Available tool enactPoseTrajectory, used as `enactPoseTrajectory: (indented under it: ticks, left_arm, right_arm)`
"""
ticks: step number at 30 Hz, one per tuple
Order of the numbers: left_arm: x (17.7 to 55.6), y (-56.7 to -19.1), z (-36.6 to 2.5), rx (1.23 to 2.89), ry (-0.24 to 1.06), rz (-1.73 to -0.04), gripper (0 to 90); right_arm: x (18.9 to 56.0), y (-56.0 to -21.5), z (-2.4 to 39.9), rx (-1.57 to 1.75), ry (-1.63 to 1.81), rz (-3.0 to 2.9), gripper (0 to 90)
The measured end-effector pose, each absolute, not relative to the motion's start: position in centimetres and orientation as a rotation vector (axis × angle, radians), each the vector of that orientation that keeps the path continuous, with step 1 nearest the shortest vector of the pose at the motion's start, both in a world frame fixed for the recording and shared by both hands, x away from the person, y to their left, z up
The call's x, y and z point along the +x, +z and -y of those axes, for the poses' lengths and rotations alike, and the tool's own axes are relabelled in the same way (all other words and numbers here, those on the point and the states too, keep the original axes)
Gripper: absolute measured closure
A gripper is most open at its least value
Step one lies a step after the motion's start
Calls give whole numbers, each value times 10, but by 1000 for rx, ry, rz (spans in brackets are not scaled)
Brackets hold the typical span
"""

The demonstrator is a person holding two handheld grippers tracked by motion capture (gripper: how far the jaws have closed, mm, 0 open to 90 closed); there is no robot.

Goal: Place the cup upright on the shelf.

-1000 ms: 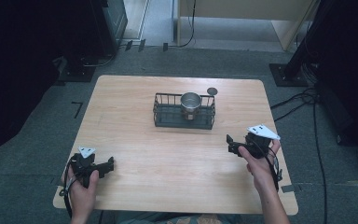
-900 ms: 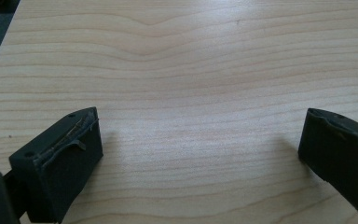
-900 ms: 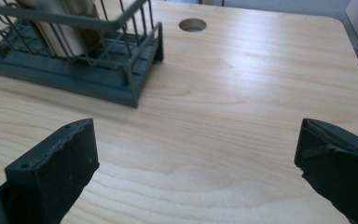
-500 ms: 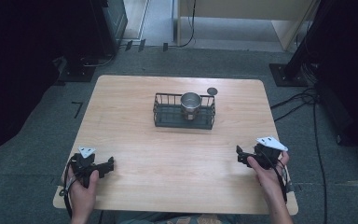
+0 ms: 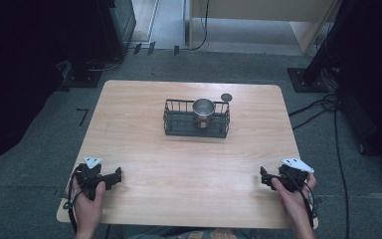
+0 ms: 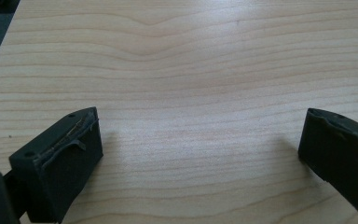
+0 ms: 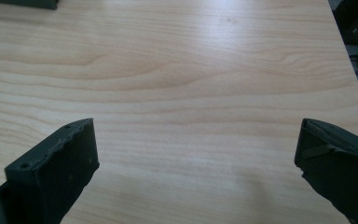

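Now the right tool (image 5: 264,178) sits nearer the table's (image 5: 189,164) front edge — both tools gaping, empty.

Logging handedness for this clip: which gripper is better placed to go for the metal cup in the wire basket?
Right, by a small margin. The metal cup stands in the right half of the wire basket. Both the right gripper and the left gripper rest open near the table's front edge, roughly equally far back.
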State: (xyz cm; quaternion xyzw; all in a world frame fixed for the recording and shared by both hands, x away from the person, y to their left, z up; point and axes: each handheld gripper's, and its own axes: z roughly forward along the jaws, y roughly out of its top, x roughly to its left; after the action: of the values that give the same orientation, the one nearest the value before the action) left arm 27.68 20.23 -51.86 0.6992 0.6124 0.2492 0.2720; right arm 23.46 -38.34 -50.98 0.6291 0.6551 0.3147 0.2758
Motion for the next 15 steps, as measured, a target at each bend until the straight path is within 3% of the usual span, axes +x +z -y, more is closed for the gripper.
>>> enactPoseTrajectory:
  ticks: [15]
  left_arm:
    - [277,-519,-202,1883,671,-1648,0]
  right_arm:
    - [208,-527,405,1800,799,-1727,0]
